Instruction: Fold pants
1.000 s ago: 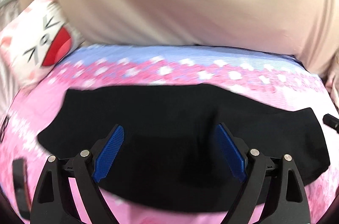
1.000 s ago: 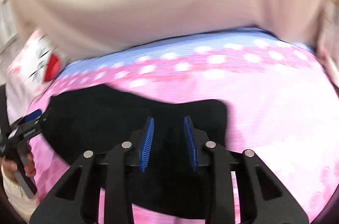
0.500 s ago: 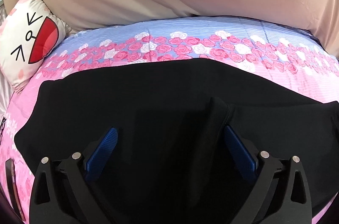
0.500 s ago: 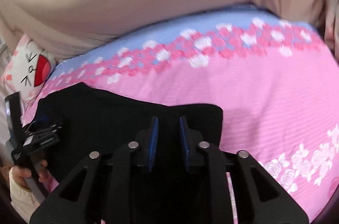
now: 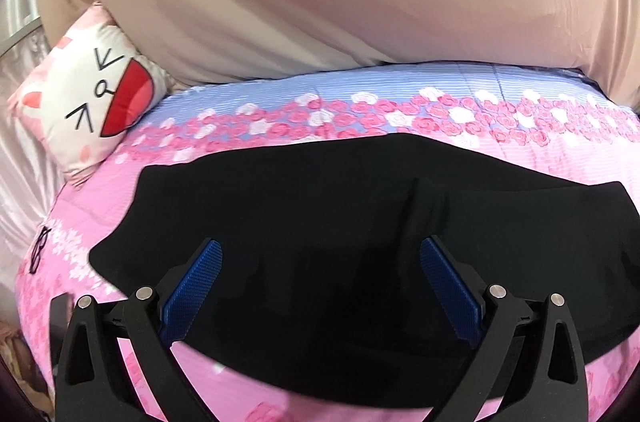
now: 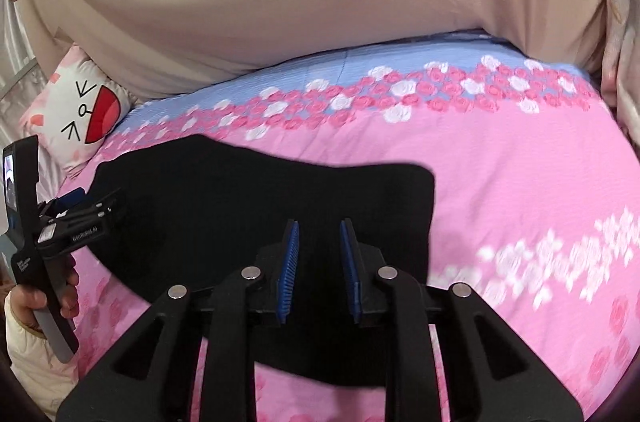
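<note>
Left wrist: open tool (image 5: 320,262) over pants (image 5: 340,206).

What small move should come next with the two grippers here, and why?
Probably lower the left gripper onto the pants' near edge and close. It is wide open above the cloth, gripping nothing, and the pants lie spread on the bedspread. The right gripper is only narrowly open.

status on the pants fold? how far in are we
Early to midway, I'd judge. Done: the black pants lie spread flat on the pink floral bedspread, with a lengthwise ridge suggesting one fold. In hand: nothing visibly gripped; the left gripper hovers with jaws wide apart, while the right gripper has its jaws narrowly apart over the cloth. Left: the pants look long, so further folds remain.
</note>
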